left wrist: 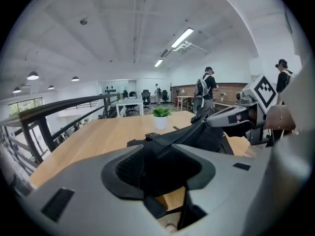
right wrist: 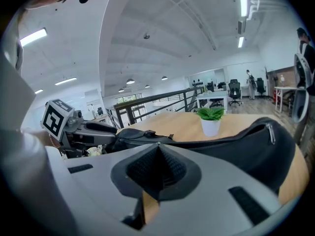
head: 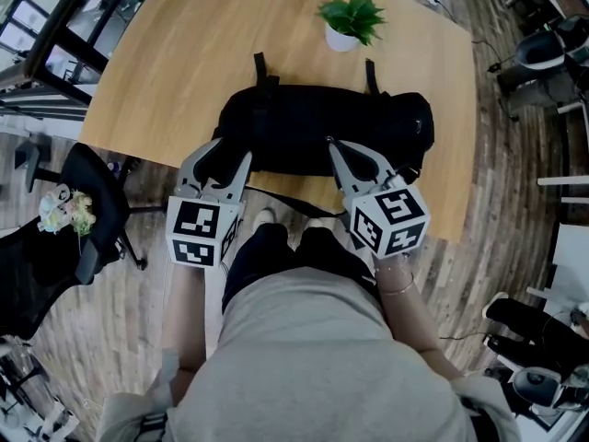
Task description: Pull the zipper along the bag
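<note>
Curved light wooden table (head: 166,63) carries the long black fabric bag (head: 304,127), lying across its near edge. Left gripper (head: 224,159) at the bag's left end, jaws wide apart, gripping nothing. Right gripper (head: 331,144) pinched shut at the top seam; zipper pull not visible. Small green plant in white pot (head: 348,24) behind the bag, clear of both.

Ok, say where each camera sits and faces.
Head view: on the person's head, steeply down at the black fabric bag on the wooden table; torso, left gripper, right gripper show.
Left gripper view: on that gripper, along its open fingers across the bag.
Right gripper view: likewise, shut fingers at the bag.
Both share the green plant in a white pot.
</note>
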`<state>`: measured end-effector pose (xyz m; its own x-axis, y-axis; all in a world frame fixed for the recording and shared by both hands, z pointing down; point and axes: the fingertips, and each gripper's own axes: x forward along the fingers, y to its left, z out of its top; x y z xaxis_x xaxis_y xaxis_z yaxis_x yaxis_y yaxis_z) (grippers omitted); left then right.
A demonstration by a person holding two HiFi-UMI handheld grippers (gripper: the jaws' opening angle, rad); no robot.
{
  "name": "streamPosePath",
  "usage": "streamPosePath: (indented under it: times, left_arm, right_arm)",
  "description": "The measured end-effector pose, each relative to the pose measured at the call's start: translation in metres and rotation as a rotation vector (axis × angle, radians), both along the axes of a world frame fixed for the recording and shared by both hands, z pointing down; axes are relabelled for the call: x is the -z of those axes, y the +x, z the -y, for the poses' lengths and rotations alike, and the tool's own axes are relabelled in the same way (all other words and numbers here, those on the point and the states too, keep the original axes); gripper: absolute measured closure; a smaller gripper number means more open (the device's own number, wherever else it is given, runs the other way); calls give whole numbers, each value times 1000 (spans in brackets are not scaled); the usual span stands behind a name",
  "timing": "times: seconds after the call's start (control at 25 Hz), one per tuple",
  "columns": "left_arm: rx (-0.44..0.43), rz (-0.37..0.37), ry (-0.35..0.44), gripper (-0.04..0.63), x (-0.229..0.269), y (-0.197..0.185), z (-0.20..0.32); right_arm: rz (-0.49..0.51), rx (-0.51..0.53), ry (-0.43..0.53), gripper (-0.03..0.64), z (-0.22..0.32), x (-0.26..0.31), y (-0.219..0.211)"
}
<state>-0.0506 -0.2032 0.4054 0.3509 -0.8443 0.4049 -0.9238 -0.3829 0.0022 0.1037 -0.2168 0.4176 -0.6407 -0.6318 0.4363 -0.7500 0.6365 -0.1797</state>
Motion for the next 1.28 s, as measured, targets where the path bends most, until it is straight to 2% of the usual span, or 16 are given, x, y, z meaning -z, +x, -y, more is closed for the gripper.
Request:
streamPosePath:
  times: [0.16,0.44,0.68,0.88,1.04,1.28]
  left_arm:
    - [-115,44,15,425,3,34,5]
    - [-267,35,41,425,16,90,15]
    - [-409,59,24,425,9,130,18]
    - [-443,152,24,429,1,138,24]
    - [-453,239,30,479,-4,139,28]
    - [-427,254,43,526,-3,137,29]
  right_arm:
    - [5,9,-4,607,0,3,-1]
    - [12,20,-6,607,1,6,-2]
    - [15,20,-4,607,-1,6,-3]
    - [15,15,-4,607,-1,7,-2]
    - [8,7,2,607,0,6,-3]
    - [-7,-17,24,607,5,7,3]
